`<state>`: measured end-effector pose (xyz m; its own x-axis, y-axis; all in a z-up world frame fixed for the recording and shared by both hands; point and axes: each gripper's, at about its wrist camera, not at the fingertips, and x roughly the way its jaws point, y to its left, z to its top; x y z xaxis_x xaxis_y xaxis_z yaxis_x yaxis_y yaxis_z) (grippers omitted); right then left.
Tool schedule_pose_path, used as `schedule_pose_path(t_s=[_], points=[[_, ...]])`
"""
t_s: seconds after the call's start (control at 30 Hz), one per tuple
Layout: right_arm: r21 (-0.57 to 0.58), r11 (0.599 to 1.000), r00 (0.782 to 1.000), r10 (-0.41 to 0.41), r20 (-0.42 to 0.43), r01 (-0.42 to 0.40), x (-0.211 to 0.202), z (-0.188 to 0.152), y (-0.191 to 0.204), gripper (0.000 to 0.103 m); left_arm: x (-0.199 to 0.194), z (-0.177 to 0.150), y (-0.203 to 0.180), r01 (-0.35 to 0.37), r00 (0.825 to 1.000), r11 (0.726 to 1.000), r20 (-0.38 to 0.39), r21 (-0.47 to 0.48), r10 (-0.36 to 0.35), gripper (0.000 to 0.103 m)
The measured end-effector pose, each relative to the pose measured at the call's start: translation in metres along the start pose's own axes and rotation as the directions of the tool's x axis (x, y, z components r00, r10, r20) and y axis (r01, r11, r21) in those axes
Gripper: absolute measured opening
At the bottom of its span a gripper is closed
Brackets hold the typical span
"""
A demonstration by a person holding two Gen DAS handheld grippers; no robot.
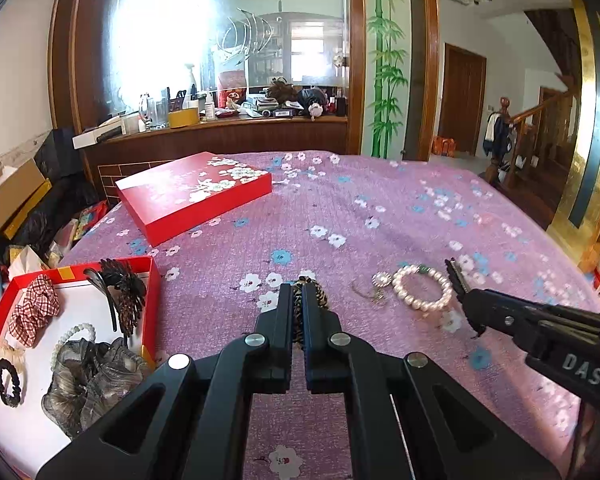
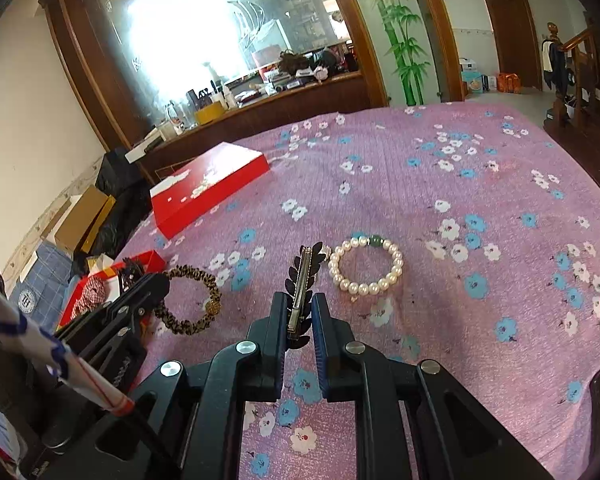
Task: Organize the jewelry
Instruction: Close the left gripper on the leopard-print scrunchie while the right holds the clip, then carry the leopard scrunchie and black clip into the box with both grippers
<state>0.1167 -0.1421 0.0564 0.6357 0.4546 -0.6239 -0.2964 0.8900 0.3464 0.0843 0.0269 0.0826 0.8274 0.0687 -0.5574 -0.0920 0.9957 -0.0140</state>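
Left wrist: left claw [image 1: 297,296] clamps leopard scrunchie [image 1: 314,294]; right claw [image 2: 300,308] clamps leaf hairclip [image 2: 302,280]; bedspread [image 2: 460,184] beyond clear.

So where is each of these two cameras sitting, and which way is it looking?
Left wrist: rides the left gripper, looking along its black fingers, shut on a leopard-print fabric hair tie; the right gripper enters from the right.
Right wrist: rides the right gripper, fingers shut on a dark leaf-shaped metal hair clip; the left gripper shows at left.
Both share the purple flowered bedspread, white pearl bracelet, red flowered box lid and mirror.
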Motion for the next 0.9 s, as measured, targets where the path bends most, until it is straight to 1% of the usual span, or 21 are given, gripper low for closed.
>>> schedule_pose_path(t_s=[0.23,0.33,0.43,0.57,0.67,0.77,0.9], points=[[-0.010,1.000,0.999,0.020,0.049,-0.020,-0.021,0.005,0.017,0.013,-0.050,0.013,0.020,-0.017,0.997,1.000,0.069,-0.017,0.019,0.004],[-0.018,0.997,0.996,0.078,0.052,-0.077,-0.032,0.003,0.036,0.014,-0.074,0.015,0.036,-0.032,0.995,0.999,0.094,-0.024,0.034,0.004],[-0.054,0.991,0.991,0.123,0.046,-0.120,-0.040,-0.004,0.060,0.014,-0.094,0.014,0.057,-0.045,0.993,0.998,0.107,-0.042,0.050,0.004],[-0.119,0.973,0.979,0.203,0.018,-0.200,-0.047,-0.015,0.102,0.014,-0.112,0.005,0.088,-0.069,0.991,0.995,0.106,-0.076,0.076,0.004],[-0.174,0.954,0.969,0.246,-0.014,-0.245,-0.048,-0.026,0.133,0.014,-0.122,-0.006,0.114,-0.096,0.990,0.991,0.096,-0.099,0.105,0.004],[-0.218,0.934,0.959,0.279,-0.054,-0.284,-0.044,-0.039,0.158,0.014,-0.127,-0.020,0.144,-0.126,0.988,0.982,0.072,-0.140,0.137,0.004],[-0.263,0.909,0.946,0.303,-0.117,-0.323,-0.031,-0.058,0.189,0.014,-0.130,-0.043,0.175,-0.165,0.984,0.968,0.037,-0.187,0.175,0.004]])
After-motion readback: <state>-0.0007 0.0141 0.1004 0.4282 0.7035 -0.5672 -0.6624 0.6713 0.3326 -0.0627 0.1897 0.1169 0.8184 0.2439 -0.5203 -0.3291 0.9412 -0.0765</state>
